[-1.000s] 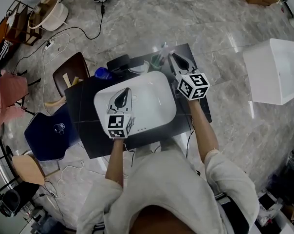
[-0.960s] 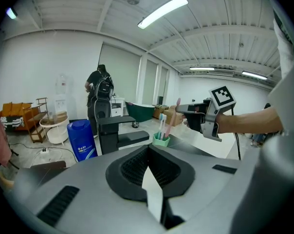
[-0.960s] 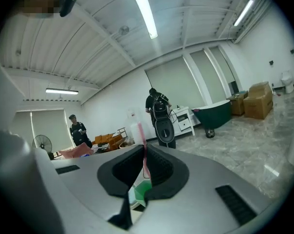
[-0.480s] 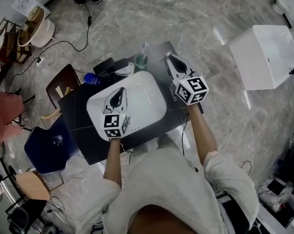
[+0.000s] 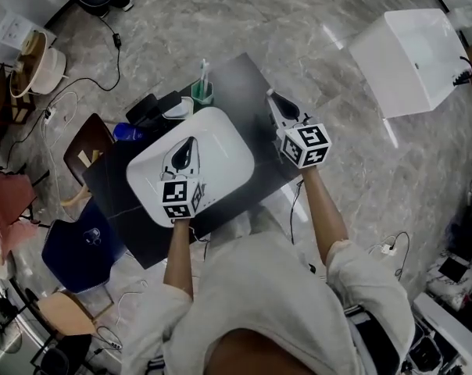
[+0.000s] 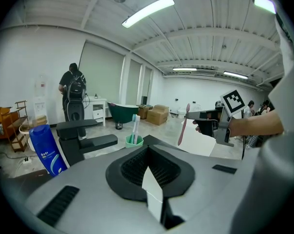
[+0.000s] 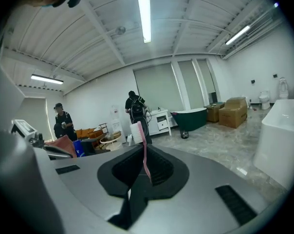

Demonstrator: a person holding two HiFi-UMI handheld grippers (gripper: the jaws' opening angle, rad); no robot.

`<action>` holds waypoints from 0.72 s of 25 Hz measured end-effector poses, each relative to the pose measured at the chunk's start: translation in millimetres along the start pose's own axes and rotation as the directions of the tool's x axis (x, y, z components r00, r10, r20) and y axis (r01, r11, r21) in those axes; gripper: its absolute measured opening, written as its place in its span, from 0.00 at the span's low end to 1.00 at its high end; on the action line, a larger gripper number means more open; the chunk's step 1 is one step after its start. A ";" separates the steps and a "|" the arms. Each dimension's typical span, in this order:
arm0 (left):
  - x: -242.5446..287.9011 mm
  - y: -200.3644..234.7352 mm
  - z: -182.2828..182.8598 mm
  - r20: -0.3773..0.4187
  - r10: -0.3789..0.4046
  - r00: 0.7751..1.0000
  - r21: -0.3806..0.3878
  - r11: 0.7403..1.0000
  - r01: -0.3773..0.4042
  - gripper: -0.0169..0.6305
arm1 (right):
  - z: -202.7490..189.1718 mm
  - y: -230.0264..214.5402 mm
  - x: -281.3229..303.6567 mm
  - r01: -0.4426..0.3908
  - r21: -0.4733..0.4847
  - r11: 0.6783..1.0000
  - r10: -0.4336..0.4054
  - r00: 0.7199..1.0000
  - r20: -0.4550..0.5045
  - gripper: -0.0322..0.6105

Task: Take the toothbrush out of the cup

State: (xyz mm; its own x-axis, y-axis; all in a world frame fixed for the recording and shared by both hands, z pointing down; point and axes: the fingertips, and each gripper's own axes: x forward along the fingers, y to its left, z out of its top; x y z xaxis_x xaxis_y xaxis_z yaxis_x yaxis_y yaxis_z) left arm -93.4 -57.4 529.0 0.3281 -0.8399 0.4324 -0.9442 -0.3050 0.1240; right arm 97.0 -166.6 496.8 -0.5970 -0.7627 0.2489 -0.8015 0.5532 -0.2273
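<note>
Got the right gripper [image 7: 146,173] clamped tight on the pink toothbrush [image 7: 144,152], pinching it below the bristles, roughly upright with the bristle head on top. Already out of the green cup [image 5: 202,93] and well apart from it, up in the air around the right edge of the black counter [image 5: 240,80], just right of the white sink [image 5: 228,158]. Shows up in the left gripper view too, sticking out of those jaws off to the right of the cup. Left gripper [image 5: 191,142] closed up with nothing in it, hovering over the sink basin and pointing toward the back of the counter. Also a second toothbrush [image 6: 135,125] standing in the cup, white and teal by the looks of it, leaning a little. Cup parked at the back of the counter behind the sink, right next to the black faucet [image 6: 82,141]. Blue bottle [image 6: 44,149] sitting just left of the faucet. Big white tub [image 5: 412,49] out on the grey marble-look floor to the right, well away from the counter. Brown chair [image 5: 84,151] and navy chair [image 5: 78,244] tucked in on the left side. Also catching a person in black [image 6: 73,97] standing way back in the room.
</note>
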 end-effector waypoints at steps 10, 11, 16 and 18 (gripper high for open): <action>4.4 -7.5 -7.6 -0.020 -0.017 1.000 -0.004 1.000 0.017 0.06 | -44.5 -12.6 -7.6 0.046 -0.177 0.983 -0.072 0.987 -0.146 0.10; 4.4 -6.9 -8.4 -0.020 -0.015 1.000 -0.006 1.000 0.015 0.06 | -49.7 -13.3 -7.6 0.052 -0.219 0.974 -0.089 0.982 -0.164 0.10; 4.6 -1.8 -11.6 -0.023 -0.005 1.000 -0.013 1.000 0.005 0.06 | -68.9 -5.3 -1.8 0.015 -0.548 0.836 -0.171 0.957 -0.234 0.10; 4.6 -0.7 -12.6 -0.024 -0.002 1.000 -0.015 1.000 0.002 0.06 | -76.6 2.0 2.9 -0.038 -0.659 0.751 -0.177 0.950 -0.257 0.10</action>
State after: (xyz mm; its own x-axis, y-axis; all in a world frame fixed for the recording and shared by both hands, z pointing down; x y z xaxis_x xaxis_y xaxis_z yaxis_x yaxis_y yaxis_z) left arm -91.6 -55.5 542.1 0.3294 -0.8280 0.4538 -0.9440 -0.2997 0.1383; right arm 90.9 -142.1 569.2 -0.4349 -0.7364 0.5182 -0.6028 0.6656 0.4400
